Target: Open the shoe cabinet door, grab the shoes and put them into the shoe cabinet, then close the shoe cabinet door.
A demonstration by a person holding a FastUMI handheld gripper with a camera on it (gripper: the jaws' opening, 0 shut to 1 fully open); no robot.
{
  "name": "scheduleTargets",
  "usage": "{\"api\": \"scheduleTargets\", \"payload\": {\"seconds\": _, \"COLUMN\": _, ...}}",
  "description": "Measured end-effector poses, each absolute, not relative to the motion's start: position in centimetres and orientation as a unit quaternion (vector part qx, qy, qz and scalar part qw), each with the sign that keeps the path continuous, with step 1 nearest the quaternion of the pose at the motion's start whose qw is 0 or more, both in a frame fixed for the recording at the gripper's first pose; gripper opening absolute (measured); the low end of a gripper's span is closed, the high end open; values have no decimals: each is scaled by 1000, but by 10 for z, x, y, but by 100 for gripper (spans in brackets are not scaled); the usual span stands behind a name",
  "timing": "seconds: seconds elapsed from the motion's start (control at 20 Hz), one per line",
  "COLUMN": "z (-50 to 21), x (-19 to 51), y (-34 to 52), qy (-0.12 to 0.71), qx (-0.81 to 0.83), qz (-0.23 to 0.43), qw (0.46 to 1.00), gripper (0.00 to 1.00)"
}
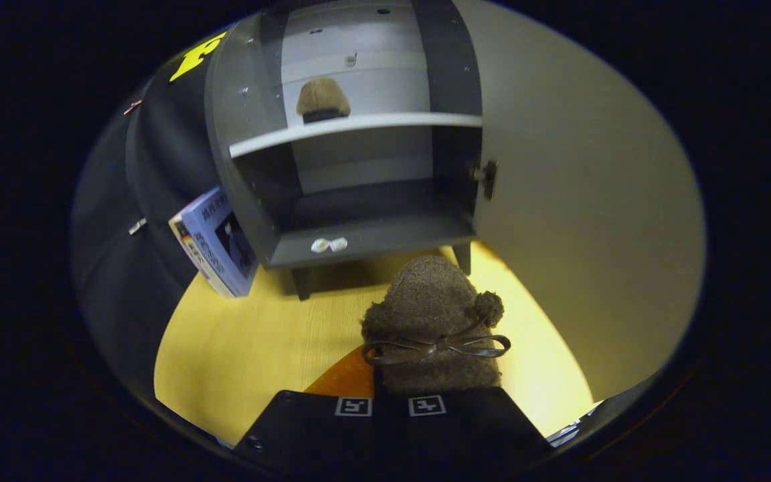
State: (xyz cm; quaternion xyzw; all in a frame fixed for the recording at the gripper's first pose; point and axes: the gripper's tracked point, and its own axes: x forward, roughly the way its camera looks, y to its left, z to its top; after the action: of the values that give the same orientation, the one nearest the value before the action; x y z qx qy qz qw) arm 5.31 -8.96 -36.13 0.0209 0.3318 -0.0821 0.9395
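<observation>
You had no words to read: the print on the blue box point(215, 241) beside the cabinet point(372, 237) was too small, and the gripper point(381, 402), pinching the slipper point(432, 314), bore only square coded markers point(353, 406).

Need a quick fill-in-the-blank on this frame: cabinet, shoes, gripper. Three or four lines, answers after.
1. The shoe cabinet door stands ____.
2. One fuzzy slipper already sits on the cabinet's ____ shelf.
3. The gripper holds the second slipper by its ____ end, toe pointing at the cabinet.
4. A ____ leans against the cabinet's side, on the wooden table.

Answers: open; upper; heel; box
</observation>
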Motion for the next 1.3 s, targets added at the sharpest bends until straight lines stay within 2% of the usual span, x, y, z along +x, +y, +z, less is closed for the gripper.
{"api": "scheduleTargets", "payload": {"seconds": 0.5, "z": -194, "x": 119, "y": -73, "qy": 241, "qx": 20, "qz": -84, "qw": 967, "gripper": 5}}
{"api": "scheduleTargets", "payload": {"seconds": 0.85, "z": -151, "x": 173, "y": -86, "qy": 232, "qx": 45, "qz": -108, "qw": 966, "gripper": 5}}
{"api": "scheduleTargets", "payload": {"seconds": 1.3, "z": -113, "x": 265, "y": -80, "qy": 249, "qx": 32, "qz": -93, "qw": 964, "gripper": 5}}
